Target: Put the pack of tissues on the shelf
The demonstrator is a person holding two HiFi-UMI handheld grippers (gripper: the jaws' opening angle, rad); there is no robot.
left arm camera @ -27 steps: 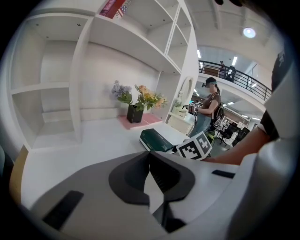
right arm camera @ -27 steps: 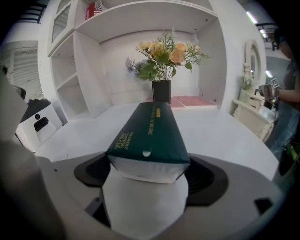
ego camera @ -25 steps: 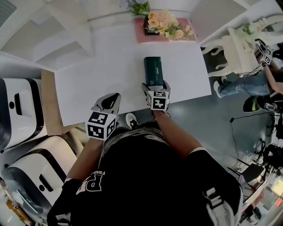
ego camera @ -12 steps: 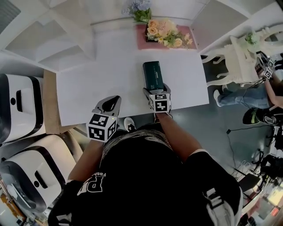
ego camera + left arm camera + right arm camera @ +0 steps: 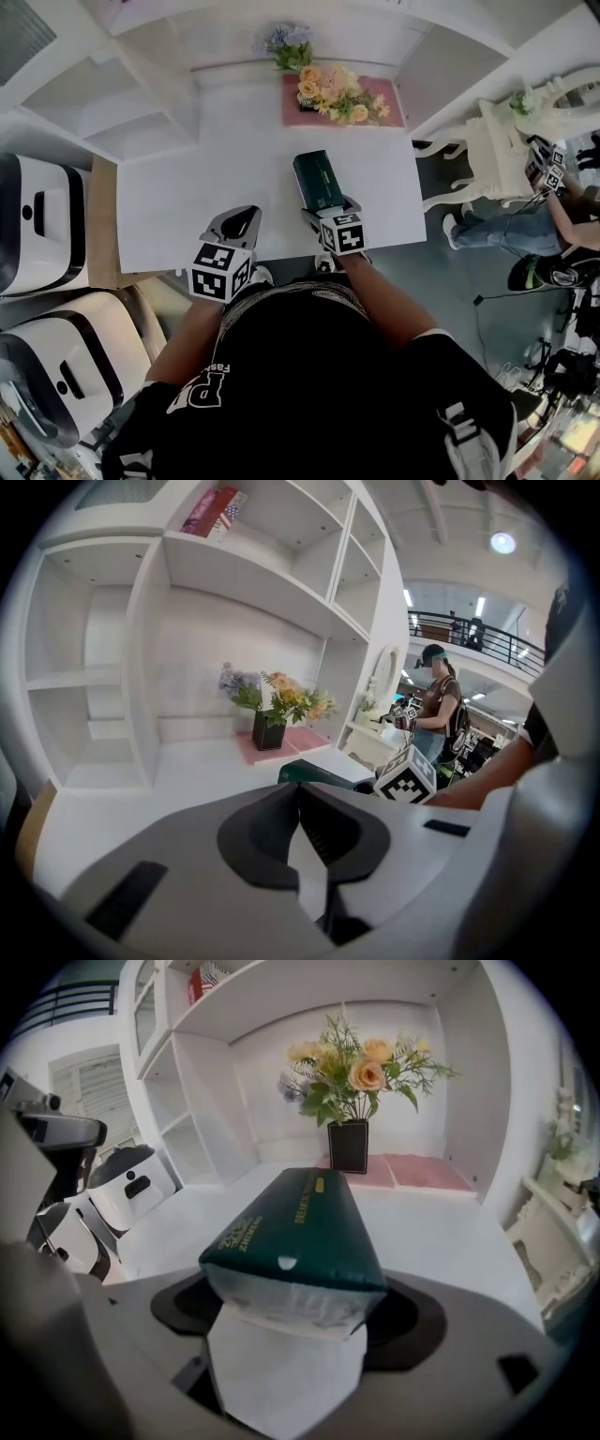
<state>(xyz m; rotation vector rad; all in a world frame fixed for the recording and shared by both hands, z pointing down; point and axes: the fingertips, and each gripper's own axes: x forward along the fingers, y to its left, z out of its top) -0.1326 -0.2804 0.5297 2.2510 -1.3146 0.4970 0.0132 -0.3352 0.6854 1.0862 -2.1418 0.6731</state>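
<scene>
Clamping the tissue pack (image 5: 317, 176) over the white table (image 5: 178, 202), right gripper (image 5: 328, 202) faces shelving (image 5: 112, 98) (left gripper (image 5: 234, 223) closed).

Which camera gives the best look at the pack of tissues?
Right gripper view: the pack of tissues fills the centre, print visible. Head view shows it small from above; left gripper view only a green sliver.

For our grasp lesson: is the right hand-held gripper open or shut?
Shut: the right hand-held gripper clamps the near end of the dark green pack of tissues.
</scene>
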